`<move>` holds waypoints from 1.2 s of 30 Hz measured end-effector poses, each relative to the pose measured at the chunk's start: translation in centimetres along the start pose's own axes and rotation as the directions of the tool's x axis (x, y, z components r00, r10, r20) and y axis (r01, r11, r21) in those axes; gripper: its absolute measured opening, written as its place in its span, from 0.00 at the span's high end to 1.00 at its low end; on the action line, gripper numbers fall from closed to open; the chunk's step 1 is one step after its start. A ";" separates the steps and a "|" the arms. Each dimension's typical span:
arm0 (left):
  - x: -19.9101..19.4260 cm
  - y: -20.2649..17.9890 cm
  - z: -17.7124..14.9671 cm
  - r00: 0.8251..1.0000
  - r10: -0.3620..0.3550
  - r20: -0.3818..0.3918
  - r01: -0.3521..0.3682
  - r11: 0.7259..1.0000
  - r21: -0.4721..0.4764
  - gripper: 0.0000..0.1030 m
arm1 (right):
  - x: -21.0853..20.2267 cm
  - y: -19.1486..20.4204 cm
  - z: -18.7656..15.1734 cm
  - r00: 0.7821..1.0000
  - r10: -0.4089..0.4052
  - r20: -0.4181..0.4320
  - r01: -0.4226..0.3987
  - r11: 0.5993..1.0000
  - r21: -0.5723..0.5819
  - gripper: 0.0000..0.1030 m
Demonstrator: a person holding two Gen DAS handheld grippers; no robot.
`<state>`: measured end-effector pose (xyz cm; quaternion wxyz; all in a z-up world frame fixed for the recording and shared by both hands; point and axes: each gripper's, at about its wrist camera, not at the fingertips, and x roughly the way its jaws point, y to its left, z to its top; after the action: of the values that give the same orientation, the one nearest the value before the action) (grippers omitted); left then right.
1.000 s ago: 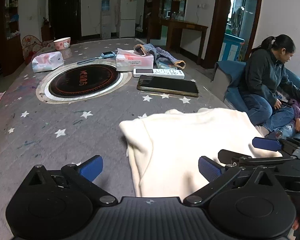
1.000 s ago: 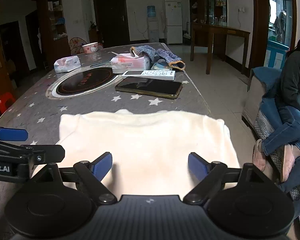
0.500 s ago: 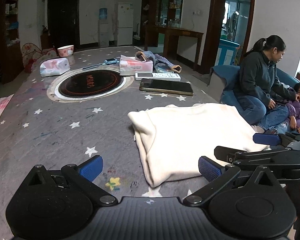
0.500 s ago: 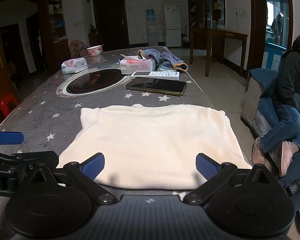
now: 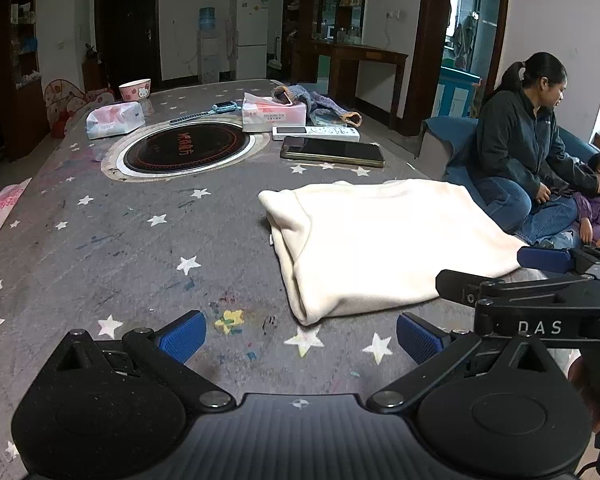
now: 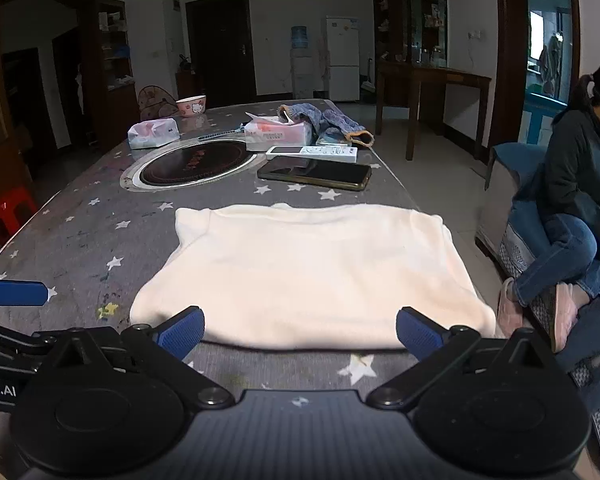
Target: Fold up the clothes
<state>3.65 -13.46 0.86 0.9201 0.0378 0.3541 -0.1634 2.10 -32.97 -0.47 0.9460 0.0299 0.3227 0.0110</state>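
Both grippers spread wide and empty — left gripper (image 5: pixel 300 336) low over bare grey star-print surface (image 5: pixel 112 248), beside the near left corner of the cream sweater (image 6: pixel 312 272); right gripper (image 6: pixel 300 330) just short of its near edge. Lying flat as a compact folded rectangle, layered edges showing along the left side, near the surface's right edge. Soft, thick, light knit by the look — limp, likely to sag and slide open if lifted by one layer. Best pinched through all layers at the near corners. Long axis running left to right across the right-wrist view; rounded collar-like end pointing away, towards the phone (image 6: pixel 314 174).
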 end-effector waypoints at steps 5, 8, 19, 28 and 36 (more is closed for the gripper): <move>-0.2 -0.1 -0.5 1.000 0.004 -0.004 -0.004 1.000 0.003 0.00 | -0.3 0.1 -0.8 1.000 -0.023 -0.003 0.023 1.000 -0.002 0.00; -0.3 -0.2 -0.8 1.000 0.011 -0.007 -0.011 1.000 0.009 0.00 | -0.4 0.1 -1.1 1.000 -0.028 -0.008 0.028 1.000 0.002 0.00; -0.5 -0.2 -1.7 1.000 0.022 -0.013 -0.022 1.000 0.019 0.00 | -0.9 0.6 -2.1 1.000 -0.023 -0.015 0.023 1.000 0.011 0.00; -0.4 -0.3 -2.4 0.999 0.028 -0.021 -0.027 0.999 0.026 0.00 | -0.8 0.7 -2.7 0.999 -0.026 -0.030 0.026 1.000 0.011 0.00; -0.3 -0.1 -2.8 0.999 0.032 -0.027 -0.032 0.999 0.025 0.00 | -0.6 0.7 -3.0 0.999 -0.032 -0.042 0.033 0.999 0.013 0.00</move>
<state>1.64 -12.99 -1.00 0.9170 0.0572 0.3641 -0.1525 -0.24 -32.11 -2.43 0.9388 0.0307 0.3430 -0.0060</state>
